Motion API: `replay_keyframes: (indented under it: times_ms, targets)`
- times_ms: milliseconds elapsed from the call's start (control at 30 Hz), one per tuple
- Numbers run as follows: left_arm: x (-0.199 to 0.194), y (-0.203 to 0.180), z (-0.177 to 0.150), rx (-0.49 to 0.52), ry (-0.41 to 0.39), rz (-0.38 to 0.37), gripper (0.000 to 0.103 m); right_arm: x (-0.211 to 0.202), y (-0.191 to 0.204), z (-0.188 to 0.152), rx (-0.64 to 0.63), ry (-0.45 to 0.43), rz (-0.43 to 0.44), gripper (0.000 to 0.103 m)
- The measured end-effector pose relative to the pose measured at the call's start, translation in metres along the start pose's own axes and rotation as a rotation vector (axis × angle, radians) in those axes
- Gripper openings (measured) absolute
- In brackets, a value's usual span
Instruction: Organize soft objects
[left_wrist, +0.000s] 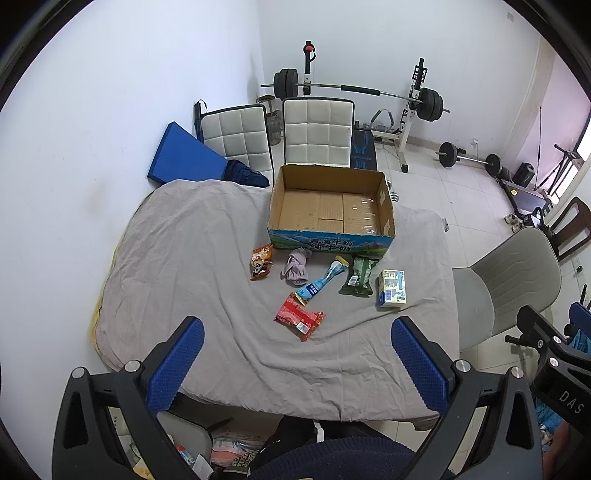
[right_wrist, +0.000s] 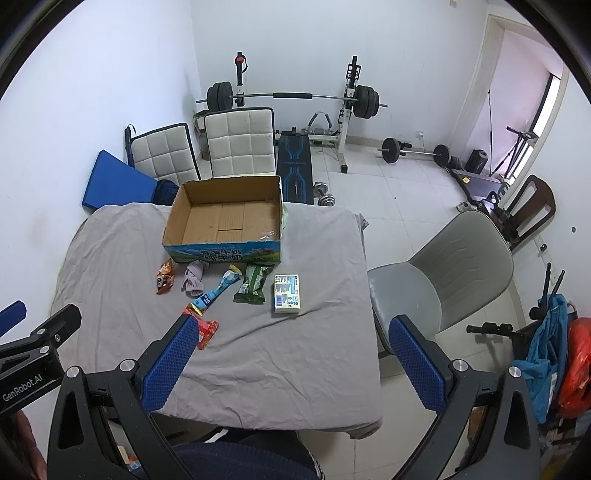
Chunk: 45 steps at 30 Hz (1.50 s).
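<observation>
**Both tongs spread wide above a cloth-covered table of soft packets**

Left gripper (left_wrist: 297, 363) and right gripper (right_wrist: 293, 363) are both released, blue ribbed pads far apart, nothing between them; both hang over the near edge of the table, clear of every object.

Task objects lie in a loose row on the wrinkled grey cloth (left_wrist: 184, 258), just in front of the open brown cardboard box with a blue printed front (left_wrist: 328, 206), whose inside shows only bare cardboard. From left to right in the left wrist view: an orange crinkled snack packet (left_wrist: 261, 262); a crumpled mauve-grey fabric piece (left_wrist: 296, 266), nearly touching the box front; a long blue-and-white tube-shaped packet (left_wrist: 321, 282), lying diagonally; a dark green foil packet (left_wrist: 358, 275); and a cream-and-blue rectangular tissue pack (left_wrist: 392, 288). Nearest the grippers lies a red foil snack packet (left_wrist: 299, 318), just beside the lower end of the blue-and-white packet. In the right wrist view, this red packet (right_wrist: 207, 330) is partly hidden behind the gripper's left finger.

Surroundings: two white quilted chairs (left_wrist: 317, 131) stand behind the box, a grey plastic chair (right_wrist: 454, 266) stands at the table's right, and a barbell on a white rack (right_wrist: 295, 96) stands against the far wall.
</observation>
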<state>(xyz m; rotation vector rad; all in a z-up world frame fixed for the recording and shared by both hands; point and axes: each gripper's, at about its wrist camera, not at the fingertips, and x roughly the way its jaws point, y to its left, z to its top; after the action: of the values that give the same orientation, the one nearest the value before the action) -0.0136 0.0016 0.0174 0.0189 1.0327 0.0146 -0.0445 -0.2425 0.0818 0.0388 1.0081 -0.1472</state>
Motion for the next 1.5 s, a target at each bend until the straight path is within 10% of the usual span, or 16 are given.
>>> replay_keyframes:
  times_ms: [1500]
  targets:
    - [-0.003, 0.0, 0.006, -0.001, -0.016, 0.011, 0.103, 0.013, -0.002, 0.01, 0.02, -0.005, 0.029, 0.103]
